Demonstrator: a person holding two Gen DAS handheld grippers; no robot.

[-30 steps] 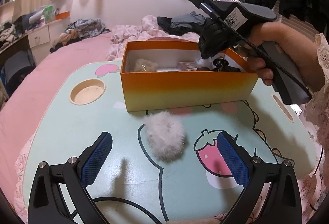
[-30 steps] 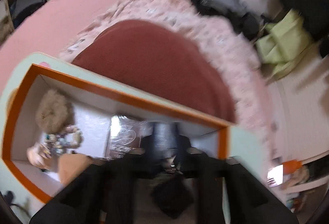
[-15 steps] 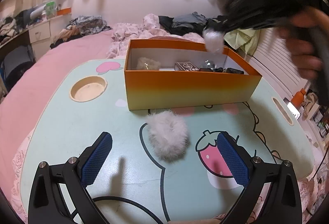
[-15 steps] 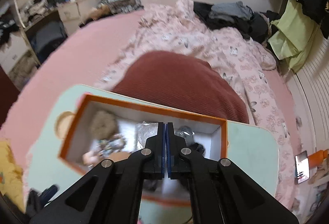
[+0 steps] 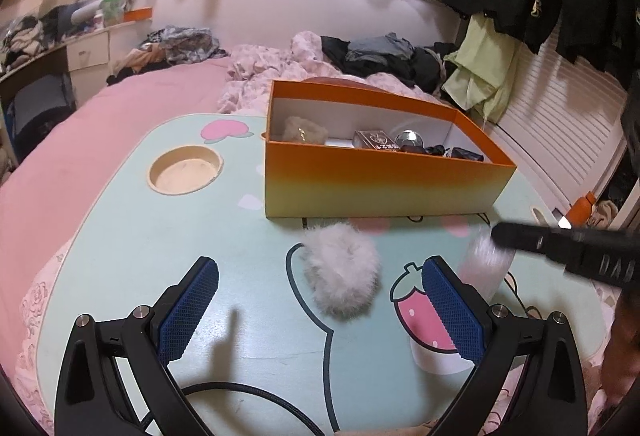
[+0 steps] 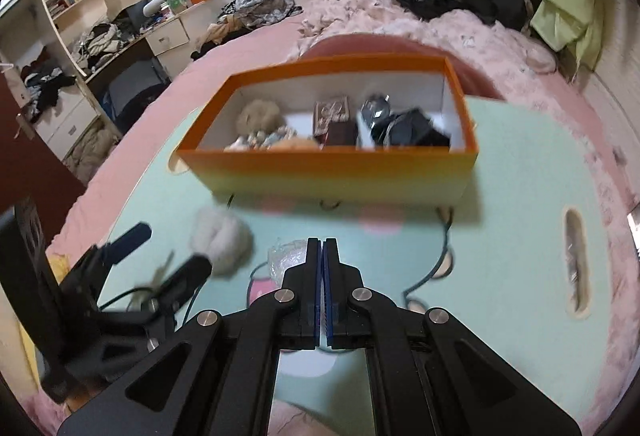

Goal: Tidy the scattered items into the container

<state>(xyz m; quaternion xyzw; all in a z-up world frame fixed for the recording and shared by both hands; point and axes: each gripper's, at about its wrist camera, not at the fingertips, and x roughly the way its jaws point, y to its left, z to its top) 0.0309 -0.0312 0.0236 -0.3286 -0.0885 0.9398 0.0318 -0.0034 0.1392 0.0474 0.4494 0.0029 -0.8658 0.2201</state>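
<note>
Orange box (image 6: 332, 171), on the lap table (image 6: 520, 236) and already holding several items, awaits two more: a crinkly clear packet (image 6: 286, 256) just beyond the right gripper (image 6: 323, 248), pinched shut and empty, and a white fluffy pom-pom (image 5: 340, 276) ahead of the wide-open left gripper (image 5: 320, 312).

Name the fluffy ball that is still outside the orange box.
The pale grey-white fluffy ball, lying on the mint table in front of the orange box. The beige fluffy ball already sits inside the box, at its left end.

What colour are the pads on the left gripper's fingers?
Blue, with a fine grid texture; the pads show best in the left wrist view.
</note>
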